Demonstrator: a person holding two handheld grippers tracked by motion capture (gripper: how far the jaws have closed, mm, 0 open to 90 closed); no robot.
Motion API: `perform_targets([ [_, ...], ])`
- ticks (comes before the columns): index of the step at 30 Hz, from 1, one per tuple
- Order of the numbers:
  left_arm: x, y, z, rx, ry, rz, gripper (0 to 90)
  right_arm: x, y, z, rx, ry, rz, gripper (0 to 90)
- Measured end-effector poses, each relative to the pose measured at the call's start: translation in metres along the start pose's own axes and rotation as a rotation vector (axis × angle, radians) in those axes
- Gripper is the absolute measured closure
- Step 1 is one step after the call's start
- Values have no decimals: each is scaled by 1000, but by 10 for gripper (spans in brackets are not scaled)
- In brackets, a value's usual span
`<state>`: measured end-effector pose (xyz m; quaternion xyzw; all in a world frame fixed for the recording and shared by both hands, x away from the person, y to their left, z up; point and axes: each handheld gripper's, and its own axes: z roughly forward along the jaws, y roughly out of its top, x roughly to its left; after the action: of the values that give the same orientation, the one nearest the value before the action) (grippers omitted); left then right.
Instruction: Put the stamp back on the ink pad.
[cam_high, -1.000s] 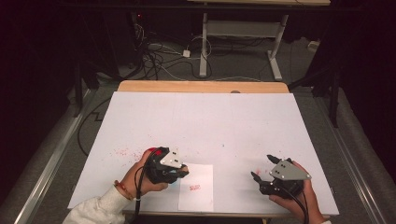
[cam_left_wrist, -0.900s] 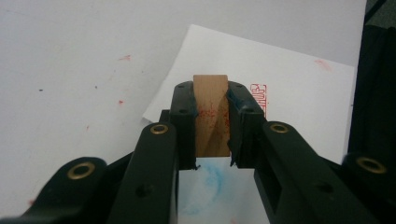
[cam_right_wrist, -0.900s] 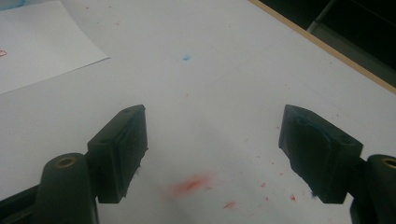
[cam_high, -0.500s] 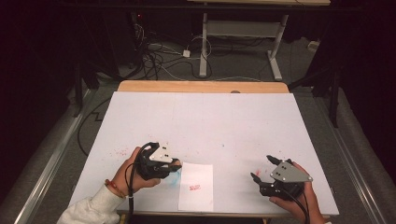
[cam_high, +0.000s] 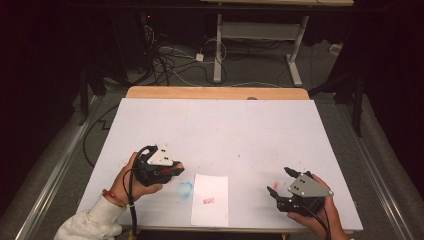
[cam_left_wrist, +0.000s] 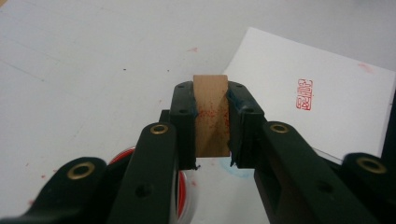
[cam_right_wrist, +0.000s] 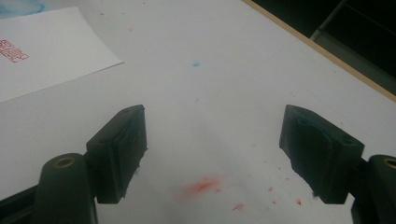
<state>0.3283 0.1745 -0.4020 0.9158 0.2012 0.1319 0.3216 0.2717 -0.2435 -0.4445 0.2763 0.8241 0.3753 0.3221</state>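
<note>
My left gripper (cam_left_wrist: 211, 122) has its fingers (cam_left_wrist: 183, 122) pinched on a small wooden block stamp with red ink flecks on its side (cam_left_wrist: 211, 116), held just left of the white paper sheet (cam_high: 210, 199) that lies at the near edge of the white surface (cam_high: 215, 130). The sheet already carries a red seal print (cam_left_wrist: 304, 94). Below the fingers I see a round red-and-white ink pad (cam_left_wrist: 184, 186), partly hidden, with a pale blue smear (cam_high: 184, 189) on the surface beside it. My right gripper (cam_right_wrist: 212, 154) hovers well apart to the right over bare, red-speckled surface, fingers (cam_right_wrist: 122, 149) spread wide and holding nothing.

I judge the step in hand to be re-inking or setting down the stamp. To do it well, I would keep the pinch firm and square so the block does not twist, bring it straight down over the pad, and press evenly rather than rocking, since a tilted face takes ink on one edge. I cannot tell from here whether the stamp face is level or how close it is to the pad, so I would descend slowly. The free gripper could steady the sheet's corner if another print follows, keeping clear of the wet mark.
</note>
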Motion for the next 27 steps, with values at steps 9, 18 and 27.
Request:
perform_targets([
  [9, 13, -9, -1, 23, 27, -34, 734, 0, -1, 1, 7, 2, -3, 231],
  [18, 25, -20, 5, 72, 37, -76, 733, 0, -2, 2, 18, 6, -5, 232],
  [27, 39, -33, 19, 146, 25, -127, 732, 1, -3, 4, 38, 6, -17, 234],
])
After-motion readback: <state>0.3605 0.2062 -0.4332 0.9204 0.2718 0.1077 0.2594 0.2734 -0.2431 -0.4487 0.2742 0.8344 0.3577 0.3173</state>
